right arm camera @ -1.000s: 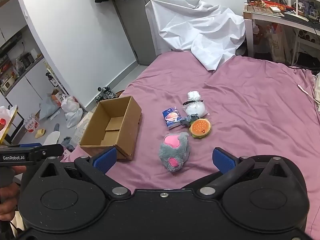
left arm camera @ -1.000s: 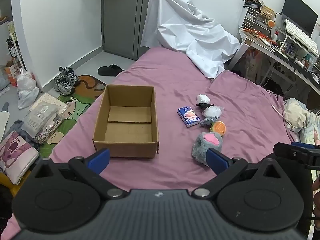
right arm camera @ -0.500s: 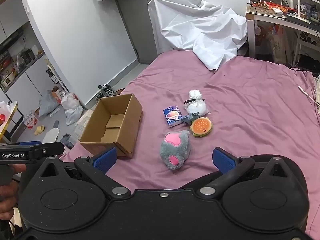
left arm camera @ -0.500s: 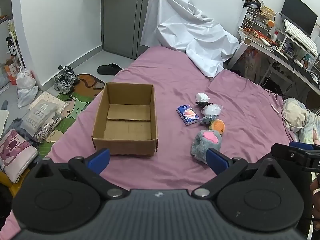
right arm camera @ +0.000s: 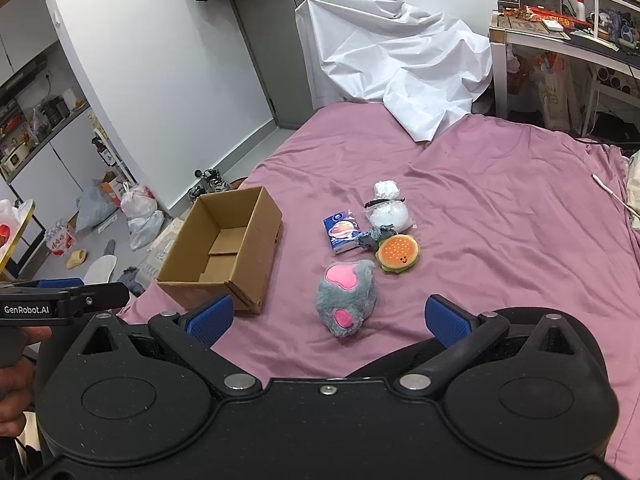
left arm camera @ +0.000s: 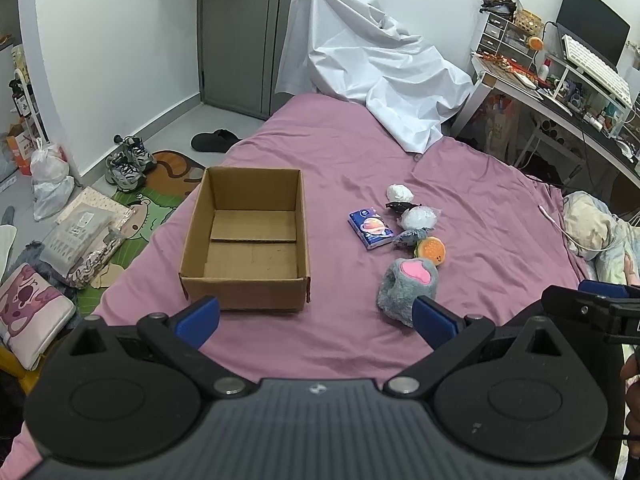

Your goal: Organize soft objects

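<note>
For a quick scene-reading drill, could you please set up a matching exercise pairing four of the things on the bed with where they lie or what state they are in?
Things:
1. cardboard box
2. grey paw slipper
3. burger toy
4. tissue pack

States or places:
A. blue, between the box and the white bundles
B. open and empty
C. orange and round, just beyond the slipper
D. nearest the right gripper, pink pads facing up

Pairs: 1-B, 2-D, 3-C, 4-A
</note>
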Tool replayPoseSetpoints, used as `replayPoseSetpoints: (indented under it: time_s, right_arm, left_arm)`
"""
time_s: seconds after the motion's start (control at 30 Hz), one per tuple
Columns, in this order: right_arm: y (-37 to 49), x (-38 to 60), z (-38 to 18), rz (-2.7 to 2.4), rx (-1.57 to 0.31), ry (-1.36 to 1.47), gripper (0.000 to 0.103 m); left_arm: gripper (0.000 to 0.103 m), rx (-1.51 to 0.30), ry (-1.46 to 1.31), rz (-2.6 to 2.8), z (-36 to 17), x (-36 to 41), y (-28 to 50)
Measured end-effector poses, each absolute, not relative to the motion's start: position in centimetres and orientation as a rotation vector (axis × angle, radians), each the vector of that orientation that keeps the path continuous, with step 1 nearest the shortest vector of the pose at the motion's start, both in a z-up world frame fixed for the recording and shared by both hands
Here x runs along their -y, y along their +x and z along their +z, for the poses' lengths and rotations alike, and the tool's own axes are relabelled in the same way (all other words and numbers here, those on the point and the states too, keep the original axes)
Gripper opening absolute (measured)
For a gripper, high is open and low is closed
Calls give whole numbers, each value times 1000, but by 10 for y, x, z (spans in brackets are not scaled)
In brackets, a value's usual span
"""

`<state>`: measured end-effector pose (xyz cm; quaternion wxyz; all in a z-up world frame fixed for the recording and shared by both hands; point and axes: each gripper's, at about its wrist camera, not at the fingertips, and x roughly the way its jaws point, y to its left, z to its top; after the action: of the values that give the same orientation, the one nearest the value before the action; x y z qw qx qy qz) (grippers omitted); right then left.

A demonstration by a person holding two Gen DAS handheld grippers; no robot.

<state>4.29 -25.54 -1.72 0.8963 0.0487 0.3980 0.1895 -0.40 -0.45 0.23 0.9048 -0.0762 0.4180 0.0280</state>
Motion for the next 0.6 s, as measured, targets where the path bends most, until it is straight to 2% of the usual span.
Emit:
replayPoseSetpoints:
  time_s: [0.6]
  right_arm:
    - [43,256,-16,393,-821,94,103]
  left_arm:
    - [102,-858,-147,47,4,10,-4]
